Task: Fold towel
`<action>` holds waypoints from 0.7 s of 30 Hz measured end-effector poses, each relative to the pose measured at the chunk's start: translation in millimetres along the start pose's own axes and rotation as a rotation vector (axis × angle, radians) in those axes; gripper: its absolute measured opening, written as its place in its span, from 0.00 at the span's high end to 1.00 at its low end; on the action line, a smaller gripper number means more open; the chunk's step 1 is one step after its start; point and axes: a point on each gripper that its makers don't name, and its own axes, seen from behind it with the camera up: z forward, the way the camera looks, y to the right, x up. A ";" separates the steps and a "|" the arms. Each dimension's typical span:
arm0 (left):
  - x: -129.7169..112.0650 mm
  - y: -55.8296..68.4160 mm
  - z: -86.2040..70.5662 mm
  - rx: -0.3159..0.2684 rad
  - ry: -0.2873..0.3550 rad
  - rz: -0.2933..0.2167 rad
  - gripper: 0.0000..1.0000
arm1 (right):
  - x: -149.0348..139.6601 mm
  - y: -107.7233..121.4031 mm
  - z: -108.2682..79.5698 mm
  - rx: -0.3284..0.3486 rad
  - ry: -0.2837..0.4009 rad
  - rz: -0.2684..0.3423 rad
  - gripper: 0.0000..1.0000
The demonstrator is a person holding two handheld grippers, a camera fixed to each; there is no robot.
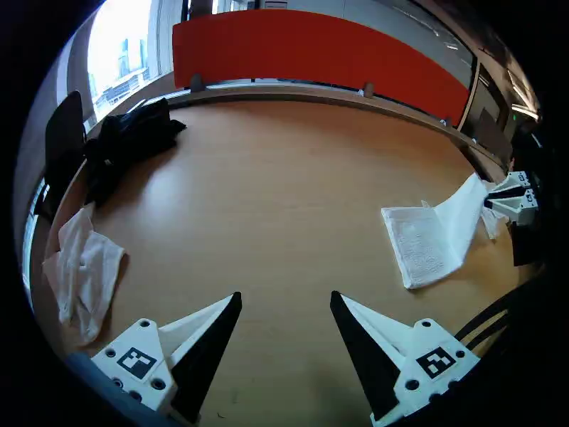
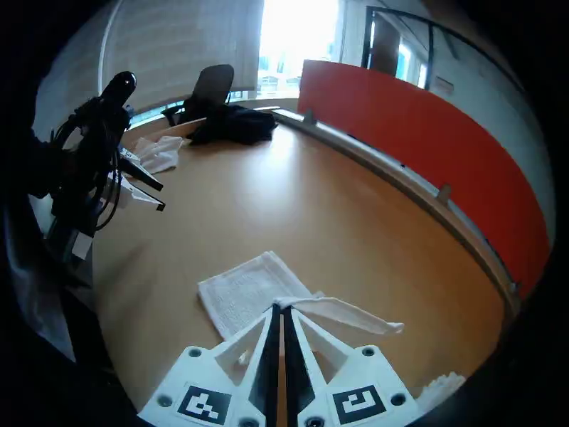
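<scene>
The right gripper (image 2: 282, 309) had its fingers pinched together on a lifted edge of the towel (image 2: 242, 292), which lay part-folded on the table (image 2: 320, 199). Farther off, the left gripper (image 1: 285, 296) held nothing, fingers apart. Unpinned, the towel could have dragged whole or slipped the thin pinch.

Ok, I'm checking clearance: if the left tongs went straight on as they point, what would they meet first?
Likely nothing near: the left tongs point over bare table, with the towel off to one side. First would be the orange divider, depth unclear.
</scene>
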 end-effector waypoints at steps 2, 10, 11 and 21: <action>-0.3 -0.8 -0.7 0.000 0.000 -0.002 0.08 | 0.5 -4.7 4.5 0.010 0.000 0.003 0.96; -1.0 -4.8 -3.5 0.004 0.004 -0.004 0.08 | 1.6 -20.8 19.2 0.050 -0.009 0.001 0.96; -1.0 -5.3 -4.0 0.004 0.004 -0.004 0.08 | 1.7 -22.9 21.0 0.055 -0.011 -0.002 0.96; -2.1 -17.3 -10.6 0.023 0.013 -0.014 0.08 | -2.8 -52.4 43.9 0.139 -0.047 -0.029 0.96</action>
